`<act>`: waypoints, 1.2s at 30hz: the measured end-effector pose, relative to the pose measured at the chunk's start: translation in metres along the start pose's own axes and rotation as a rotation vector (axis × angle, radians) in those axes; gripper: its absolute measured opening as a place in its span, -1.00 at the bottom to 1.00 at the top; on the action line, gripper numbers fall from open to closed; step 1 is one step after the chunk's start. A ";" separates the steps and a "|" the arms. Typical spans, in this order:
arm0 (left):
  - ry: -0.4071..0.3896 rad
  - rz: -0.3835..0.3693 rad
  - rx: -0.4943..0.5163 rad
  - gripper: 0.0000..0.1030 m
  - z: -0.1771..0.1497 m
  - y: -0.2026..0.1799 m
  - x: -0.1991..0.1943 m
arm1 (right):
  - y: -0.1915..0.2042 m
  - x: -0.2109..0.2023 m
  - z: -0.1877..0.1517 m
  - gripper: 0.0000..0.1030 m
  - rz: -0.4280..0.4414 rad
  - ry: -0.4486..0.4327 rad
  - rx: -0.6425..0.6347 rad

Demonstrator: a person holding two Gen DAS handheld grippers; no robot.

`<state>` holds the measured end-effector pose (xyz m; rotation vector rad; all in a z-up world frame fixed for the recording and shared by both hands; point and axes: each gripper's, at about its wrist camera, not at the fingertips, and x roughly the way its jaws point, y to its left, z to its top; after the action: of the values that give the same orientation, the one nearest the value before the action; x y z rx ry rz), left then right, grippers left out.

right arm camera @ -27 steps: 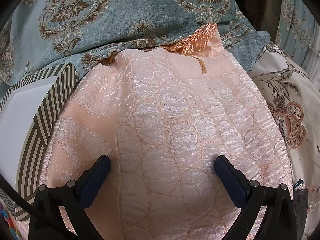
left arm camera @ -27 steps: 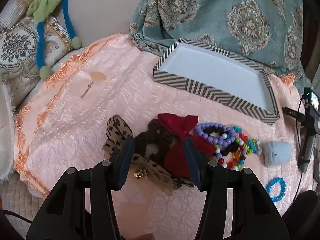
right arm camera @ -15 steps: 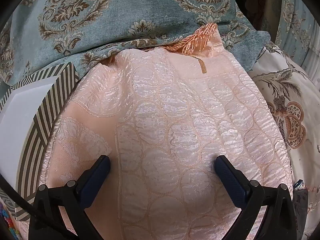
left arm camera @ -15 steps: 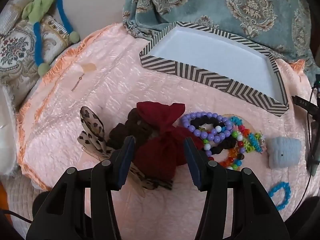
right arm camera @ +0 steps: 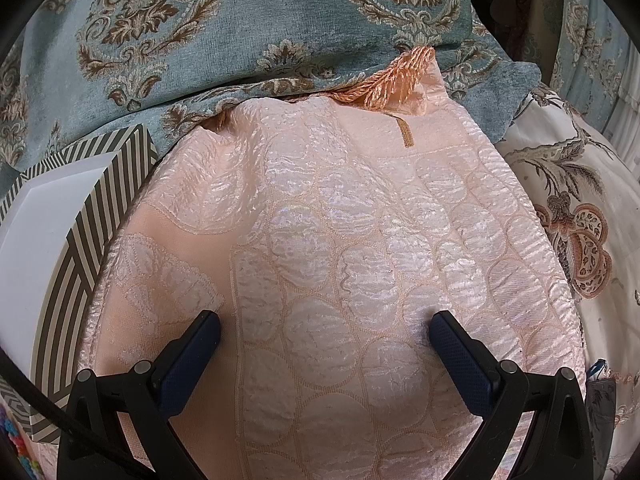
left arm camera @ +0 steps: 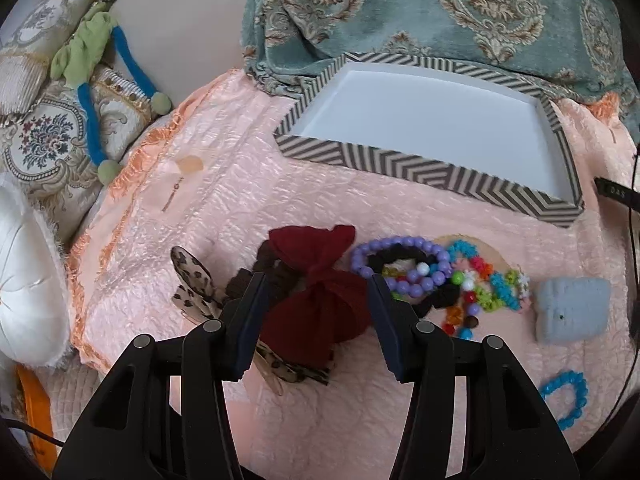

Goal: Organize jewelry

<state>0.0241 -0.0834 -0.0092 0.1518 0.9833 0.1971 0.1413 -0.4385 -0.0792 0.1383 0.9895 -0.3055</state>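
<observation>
In the left wrist view a dark red bow (left arm camera: 316, 292) lies on a pink quilt (left arm camera: 240, 208), over a brown scrunchie (left arm camera: 264, 268) and a leopard-print bow (left arm camera: 192, 280). My left gripper (left arm camera: 316, 300) is open, its fingers on either side of the red bow, not closed on it. Beside it lie a purple bead bracelet (left arm camera: 400, 264), black hair ties and colourful bead bracelets (left arm camera: 488, 284). A striped box with a white inside (left arm camera: 424, 120) stands behind. My right gripper (right arm camera: 324, 332) is open and empty over bare quilt, the box (right arm camera: 60, 248) at its left.
A pale blue pouch (left arm camera: 572, 308) and a blue bead bracelet (left arm camera: 568, 396) lie at the right. A teal patterned blanket (left arm camera: 440, 12) is behind the box. Cushions (left arm camera: 44, 128) and a white pillow (left arm camera: 28, 292) are at the left. A floral pillow (right arm camera: 580, 248) borders the quilt's right edge.
My left gripper has moved right over the pile, from the leopard bow and scrunchie onto the red bow, still open. The right gripper has not moved.
</observation>
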 end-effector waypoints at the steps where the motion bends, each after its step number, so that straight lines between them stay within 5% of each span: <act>1: -0.006 -0.006 0.003 -0.01 -0.002 0.001 -0.001 | 0.000 0.000 0.000 1.00 0.000 0.000 0.000; 10: 0.002 -0.111 -0.076 -0.01 -0.010 0.029 0.013 | 0.000 0.000 0.000 1.00 0.000 -0.001 0.000; 22: -0.086 -0.155 -0.067 -0.01 -0.008 0.055 -0.008 | 0.000 0.000 0.000 1.00 0.000 -0.001 0.000; 36: -0.062 -0.192 -0.078 -0.01 -0.005 0.057 0.011 | 0.000 0.000 0.000 1.00 0.000 -0.001 0.000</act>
<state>0.0197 -0.0254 -0.0084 -0.0085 0.9208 0.0543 0.1411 -0.4384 -0.0792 0.1381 0.9881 -0.3055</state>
